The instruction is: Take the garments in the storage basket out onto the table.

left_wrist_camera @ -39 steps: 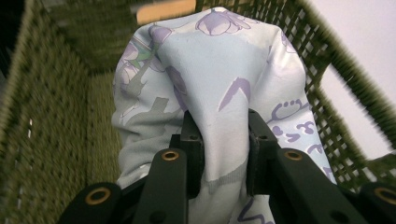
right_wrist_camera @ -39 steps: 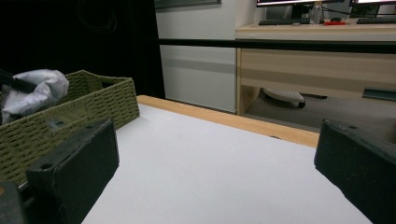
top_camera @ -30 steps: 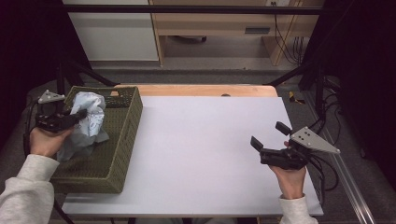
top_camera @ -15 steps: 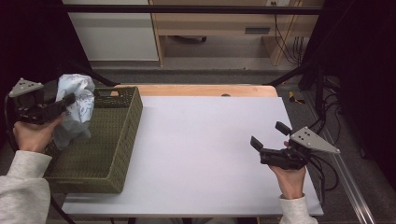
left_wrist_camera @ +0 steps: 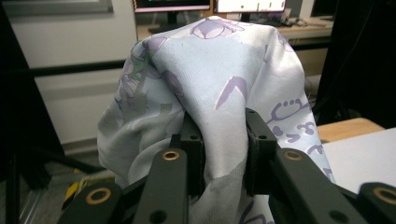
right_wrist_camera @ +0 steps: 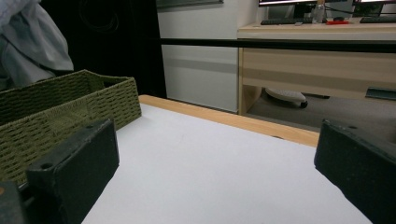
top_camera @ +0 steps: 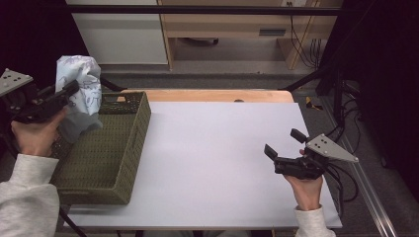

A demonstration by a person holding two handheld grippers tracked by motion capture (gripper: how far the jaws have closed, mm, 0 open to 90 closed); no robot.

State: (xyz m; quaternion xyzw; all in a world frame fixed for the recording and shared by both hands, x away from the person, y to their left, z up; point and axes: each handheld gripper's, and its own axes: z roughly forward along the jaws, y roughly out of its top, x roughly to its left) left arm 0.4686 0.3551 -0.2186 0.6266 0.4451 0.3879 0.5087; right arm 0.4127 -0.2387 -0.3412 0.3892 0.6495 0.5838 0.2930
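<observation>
The left gripper (left_wrist_camera: 223, 154) pinches the pale floral cloth (top_camera: 79, 96) above the green basket (top_camera: 106, 158), at nine o'clock. The right gripper (top_camera: 285, 143), at four o'clock, holds its fingers (right_wrist_camera: 74, 170) wide apart and empty, seemingly just over the tabletop (top_camera: 217, 148).

High view sits above the person's side, faces fwd & down over the whole table (top_camera: 217, 148), so basket (top_camera: 106, 158) at left and both hands are seen from some way off. Left gripper view rides that gripper, looks level along its jaws w/ the cloth (left_wrist_camera: 219, 93) very near the lens, room wall & desks far behind. Right gripper view sits low near the tabletop at right, faces across it to the far left; shares basket (right_wrist_camera: 56, 112), cloth (right_wrist_camera: 32, 42) & table w/ high view.
</observation>
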